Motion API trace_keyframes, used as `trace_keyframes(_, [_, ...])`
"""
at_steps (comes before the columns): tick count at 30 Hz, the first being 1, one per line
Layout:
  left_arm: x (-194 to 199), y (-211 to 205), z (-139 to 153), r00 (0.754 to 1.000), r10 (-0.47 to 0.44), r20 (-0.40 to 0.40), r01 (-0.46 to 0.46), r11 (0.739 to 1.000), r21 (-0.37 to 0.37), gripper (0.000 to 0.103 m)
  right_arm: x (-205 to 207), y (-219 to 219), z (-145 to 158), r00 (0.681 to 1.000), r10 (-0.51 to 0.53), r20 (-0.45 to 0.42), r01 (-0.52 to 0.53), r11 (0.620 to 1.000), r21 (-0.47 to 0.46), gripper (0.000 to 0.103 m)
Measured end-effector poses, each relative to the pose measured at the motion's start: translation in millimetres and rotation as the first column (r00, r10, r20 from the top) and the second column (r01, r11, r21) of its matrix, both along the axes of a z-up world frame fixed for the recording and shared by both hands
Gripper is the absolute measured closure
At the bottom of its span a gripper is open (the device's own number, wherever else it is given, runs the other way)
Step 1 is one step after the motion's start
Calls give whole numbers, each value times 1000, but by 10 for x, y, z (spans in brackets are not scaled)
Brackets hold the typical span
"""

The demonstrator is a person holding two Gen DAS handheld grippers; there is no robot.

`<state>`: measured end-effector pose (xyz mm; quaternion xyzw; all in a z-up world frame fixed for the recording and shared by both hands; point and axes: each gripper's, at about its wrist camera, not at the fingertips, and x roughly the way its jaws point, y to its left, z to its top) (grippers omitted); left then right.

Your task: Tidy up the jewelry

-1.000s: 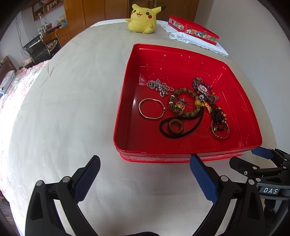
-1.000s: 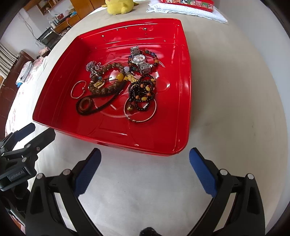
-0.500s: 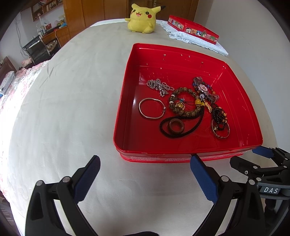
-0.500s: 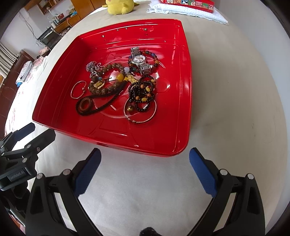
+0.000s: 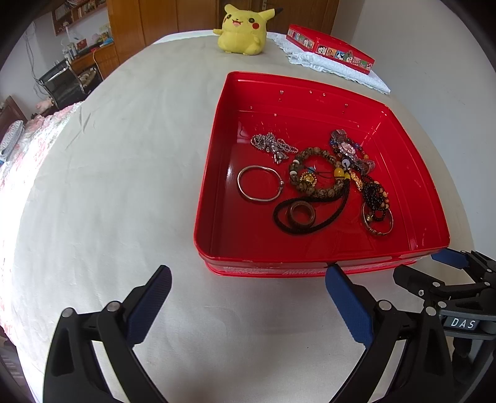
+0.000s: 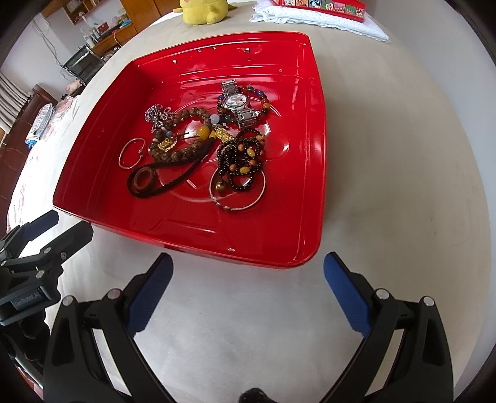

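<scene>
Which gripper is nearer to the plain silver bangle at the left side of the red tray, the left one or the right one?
Left, probably. The left gripper sits before the tray's near edge, almost in line with the silver bangle. The right gripper sits before the tray's opposite corner, farther aside.

jewelry (image 5: 319, 179) in tray (image 5: 214, 155) | plush toy (image 5: 243, 29) behind (far edge)

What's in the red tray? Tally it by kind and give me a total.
Bangles: 2
Bead bracelets: 3
Watch: 1
Chain: 1
Cord with ring: 1
Total: 8
</scene>
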<state>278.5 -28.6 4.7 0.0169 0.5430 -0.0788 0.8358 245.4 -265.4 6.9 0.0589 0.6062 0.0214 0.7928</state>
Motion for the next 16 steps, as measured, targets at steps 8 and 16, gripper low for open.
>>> trace_keyframes(8, [-5, 3, -10, 1000, -9, 1, 9, 1000, 2, 3, 2, 2, 2, 1000, -1, 1, 1, 1000, -2, 6])
trace_keyframes(16, [-6, 8, -15, 1000, -9, -1, 9, 1000, 2, 3, 5, 8, 15, 1000, 0, 3, 0, 1000, -2, 6])
